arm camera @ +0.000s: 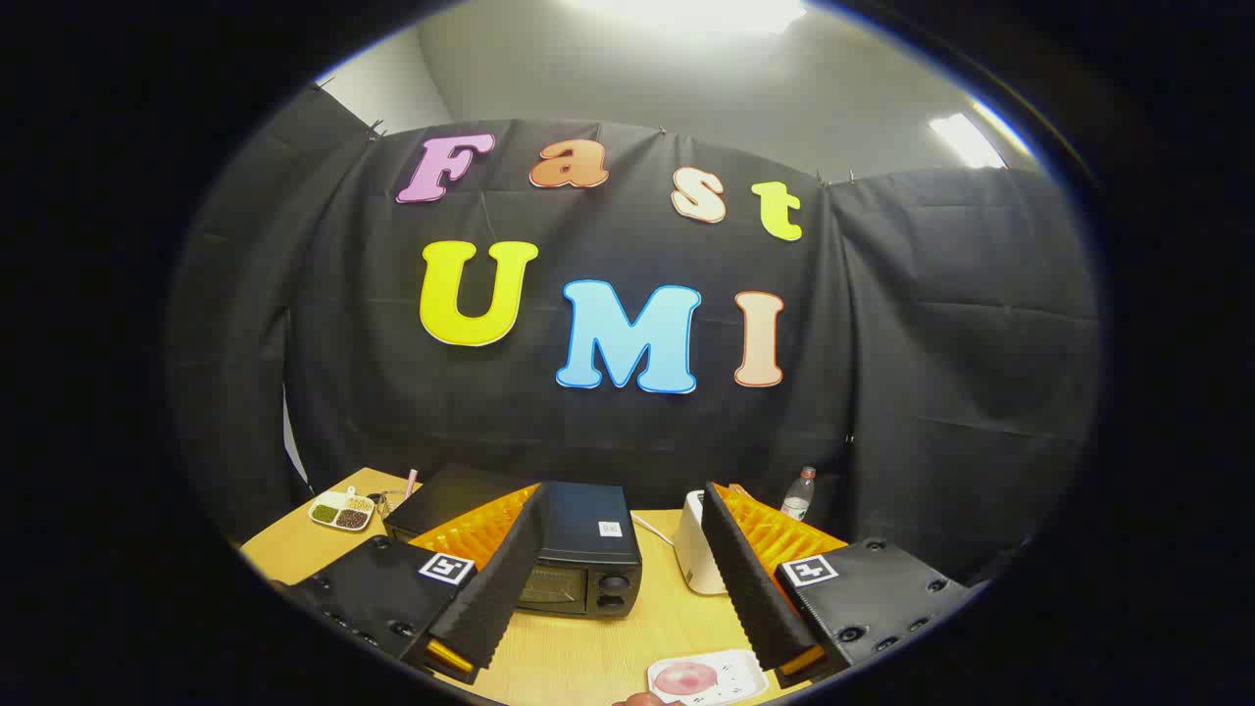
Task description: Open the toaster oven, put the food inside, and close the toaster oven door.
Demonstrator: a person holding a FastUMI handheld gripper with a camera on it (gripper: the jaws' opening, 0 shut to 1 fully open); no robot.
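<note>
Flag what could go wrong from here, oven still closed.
1. The tool is open, holding nothing; the toaster oven door is shut, and the left finger hides part of it, so the first contact could miss the handle.
2. The plate with the food sits close to the right finger's tip and could get bumped.
3. The white appliance crowds the oven's side.

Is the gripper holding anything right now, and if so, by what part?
Nothing is held. The gripper is open, its fingers spread above the table, with the closed toaster oven beyond them.
</note>
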